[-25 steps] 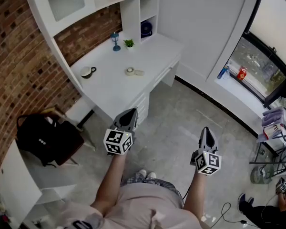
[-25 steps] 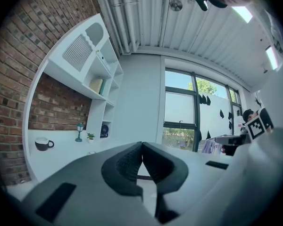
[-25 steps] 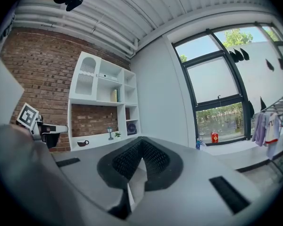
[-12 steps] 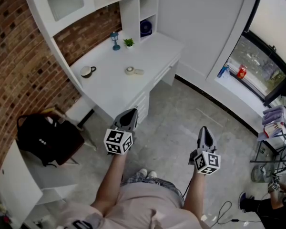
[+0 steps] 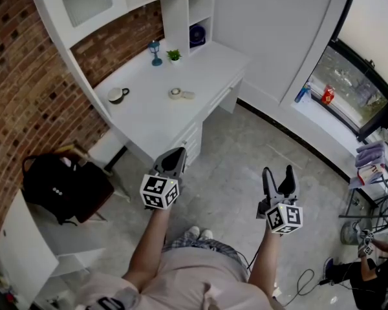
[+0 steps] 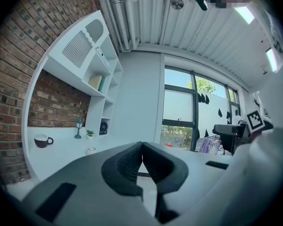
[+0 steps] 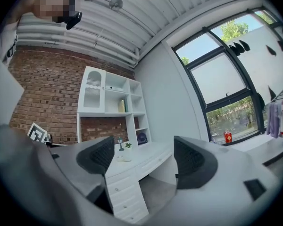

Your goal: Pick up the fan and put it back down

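The fan [image 5: 198, 36], small, round and dark blue, sits inside an open cubby of the white shelf unit [image 5: 181, 11] at the back of the desk [image 5: 149, 118], well apart from both grippers. The desk is smooth and white with a stack of drawers at its front. On it stand a dark mug [image 5: 118, 96], a slim blue lantern [image 5: 155, 51] and a little green potted plant [image 5: 174, 57]. Rough red brick wall [image 5: 19, 95] runs behind it, and mottled grey floor [image 5: 239, 166] lies below.

The left gripper [image 5: 174, 155] is held out over the floor before the desk, its ribbed black jaws pressed together on nothing. The right gripper [image 5: 278, 173] is beside it, its jaws opening, already wide, with nothing between them.
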